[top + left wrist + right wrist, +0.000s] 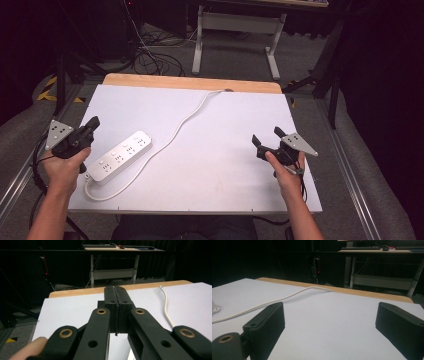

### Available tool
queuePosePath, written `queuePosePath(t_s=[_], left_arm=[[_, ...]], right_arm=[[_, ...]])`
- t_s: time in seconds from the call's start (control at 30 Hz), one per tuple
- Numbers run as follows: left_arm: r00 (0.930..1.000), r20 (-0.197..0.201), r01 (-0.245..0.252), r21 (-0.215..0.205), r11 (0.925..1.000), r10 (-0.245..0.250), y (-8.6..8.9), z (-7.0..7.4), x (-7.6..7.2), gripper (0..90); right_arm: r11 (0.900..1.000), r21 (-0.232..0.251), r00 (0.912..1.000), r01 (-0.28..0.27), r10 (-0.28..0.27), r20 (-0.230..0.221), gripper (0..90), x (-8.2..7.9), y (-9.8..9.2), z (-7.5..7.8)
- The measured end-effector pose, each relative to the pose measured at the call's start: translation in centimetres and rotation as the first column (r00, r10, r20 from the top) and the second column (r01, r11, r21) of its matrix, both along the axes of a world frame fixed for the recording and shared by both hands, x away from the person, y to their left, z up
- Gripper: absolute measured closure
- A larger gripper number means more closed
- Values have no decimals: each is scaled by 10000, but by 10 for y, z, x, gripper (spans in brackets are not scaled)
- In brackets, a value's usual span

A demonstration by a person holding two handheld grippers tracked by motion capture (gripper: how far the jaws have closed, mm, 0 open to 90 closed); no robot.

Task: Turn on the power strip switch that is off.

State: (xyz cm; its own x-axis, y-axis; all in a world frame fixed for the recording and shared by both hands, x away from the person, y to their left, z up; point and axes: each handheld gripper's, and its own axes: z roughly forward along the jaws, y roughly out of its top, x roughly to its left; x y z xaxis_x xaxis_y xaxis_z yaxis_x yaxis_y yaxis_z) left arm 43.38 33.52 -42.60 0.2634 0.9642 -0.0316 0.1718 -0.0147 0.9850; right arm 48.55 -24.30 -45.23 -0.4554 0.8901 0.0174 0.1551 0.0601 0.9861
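A white power strip (120, 156) lies at an angle on the left half of the white table top (215, 150). Its white cable (185, 120) runs to the far edge and loops near the front (107, 192). My left gripper (94, 122) is held just left of the strip, above the table's left edge, with its jaws pressed together and nothing between them (115, 293). My right gripper (267, 136) is over the right side of the table, jaws wide apart and empty (332, 320). The cable (274, 300) crosses ahead of it.
A bare wooden strip (192, 81) shows along the table's far edge. Beyond it stand a white desk frame (235, 35) and tangled cables (150, 55) on the floor. Metal rails (350, 175) run along both sides of the table.
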Motion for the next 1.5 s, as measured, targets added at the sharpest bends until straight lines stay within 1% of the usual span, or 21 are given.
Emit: queuePosePath(t_s=[0.17,0.3,0.47,0.73,1.0,1.2,1.5], left_arm=[[9999,88,-103,-223,9997,105,4,1,-1,875],[9997,168,-193,-368,9991,200,7,2,-2,838],[9995,246,-205,-432,9989,216,6,1,-1,736],[9990,374,-245,-491,9985,264,8,2,-1,647],[9993,331,-151,-532,9985,168,10,1,0,552],[9995,330,-12,-577,9983,32,12,1,0,435],[9996,103,265,-673,9974,-258,12,-1,3,251]], right_arm=[[10000,-6,10000,14,-14,-4,93,0,0,0],[10000,-12,10000,9,-9,5,93,0,0,0],[10000,-10,10000,9,-9,-2,93,0,0,0],[10000,-11,10000,-4,4,8,93,0,0,0],[10000,-3,10000,-18,18,20,92,0,0,0],[10000,-6,10000,-13,13,22,92,0,0,0],[10000,9,10000,-28,28,34,92,0,0,0]])
